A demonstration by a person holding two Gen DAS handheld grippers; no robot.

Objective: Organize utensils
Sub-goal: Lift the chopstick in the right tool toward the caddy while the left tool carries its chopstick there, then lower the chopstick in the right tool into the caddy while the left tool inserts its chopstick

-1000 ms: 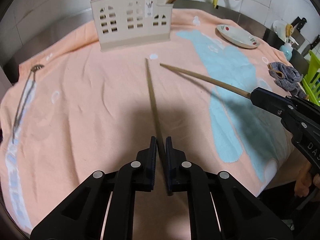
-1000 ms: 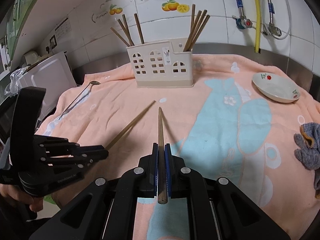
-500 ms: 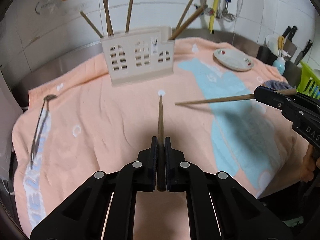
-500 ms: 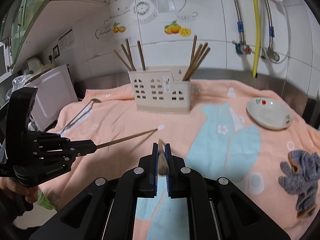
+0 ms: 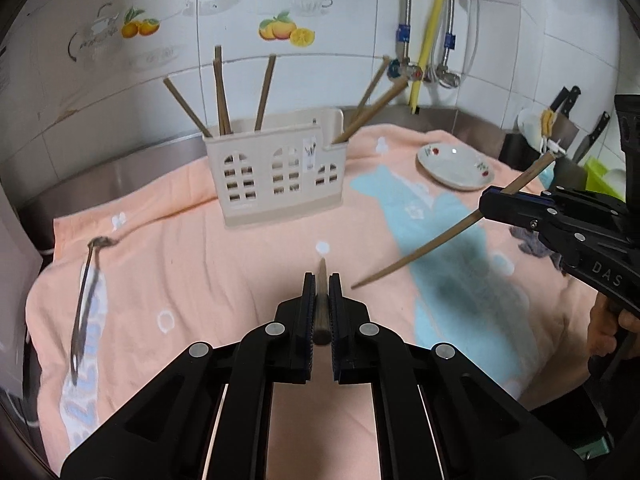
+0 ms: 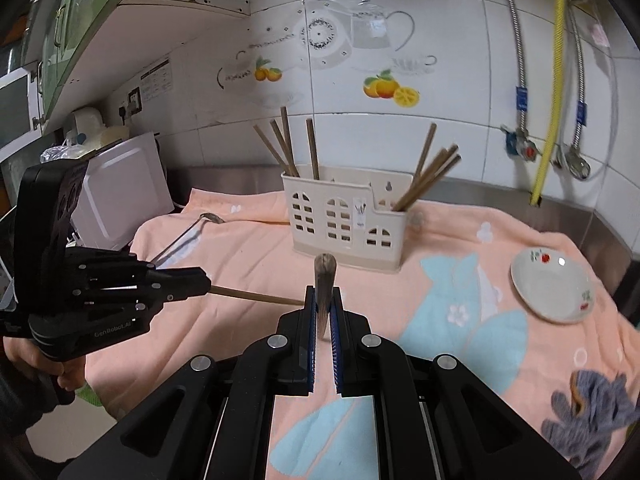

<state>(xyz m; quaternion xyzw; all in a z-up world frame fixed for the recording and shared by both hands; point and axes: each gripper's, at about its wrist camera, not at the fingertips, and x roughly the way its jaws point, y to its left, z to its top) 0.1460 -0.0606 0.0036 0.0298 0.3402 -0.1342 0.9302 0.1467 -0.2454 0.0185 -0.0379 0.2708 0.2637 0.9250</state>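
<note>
Two chopsticks [image 5: 321, 300] [image 6: 325, 280] clamped, crossing directions.

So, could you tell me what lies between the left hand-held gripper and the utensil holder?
In the left wrist view, only bare peach towel lies between the left hand-held gripper, which holds a chopstick, and the utensil holder.

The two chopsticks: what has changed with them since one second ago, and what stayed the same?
Both grippers rose off the towel. The left gripper levelled its chopstick. The right gripper tipped its chopstick from pointing forward to butt up, tip down. Both stayed clamped. The holder, spoon and plate did not move.
</note>
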